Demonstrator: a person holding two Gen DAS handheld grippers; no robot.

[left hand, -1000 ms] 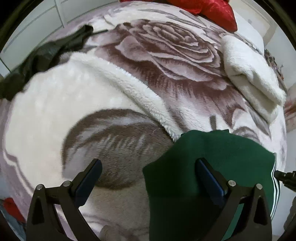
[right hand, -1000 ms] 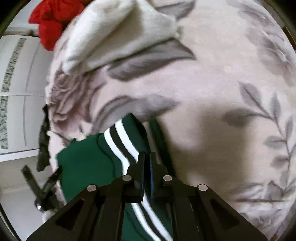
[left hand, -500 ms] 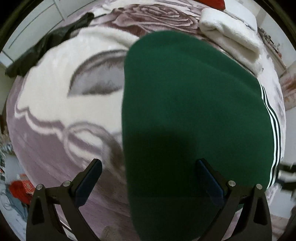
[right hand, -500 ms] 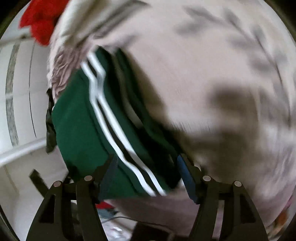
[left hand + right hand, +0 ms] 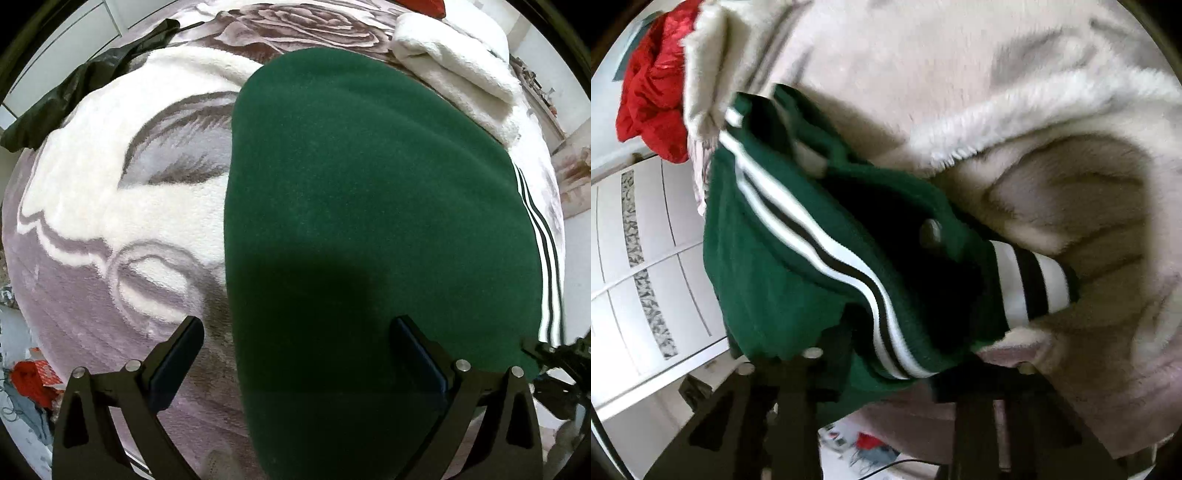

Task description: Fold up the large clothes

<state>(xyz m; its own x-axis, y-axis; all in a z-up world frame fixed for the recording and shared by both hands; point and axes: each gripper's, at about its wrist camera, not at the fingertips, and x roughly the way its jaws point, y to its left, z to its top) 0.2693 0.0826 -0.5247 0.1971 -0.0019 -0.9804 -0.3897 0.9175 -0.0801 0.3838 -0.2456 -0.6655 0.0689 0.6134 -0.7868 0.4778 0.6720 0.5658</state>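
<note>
Green jacket (image 5: 369,221), thick fleece-like fabric, lies spread flat on the bed, smooth side up. White-and-black striped trim runs along one edge (seen bunched in the right wrist view (image 5: 827,258)); a striped cuff protrudes there.

The jacket (image 5: 369,206) is dark green, with white and black stripes along its hem and cuff (image 5: 1030,284). The blanket (image 5: 110,192) is cream and mauve-grey with a big rose and leaf pattern. A pillow (image 5: 653,88) is bright red. The cupboard doors (image 5: 639,236) are white with grey speckled strips.
</note>
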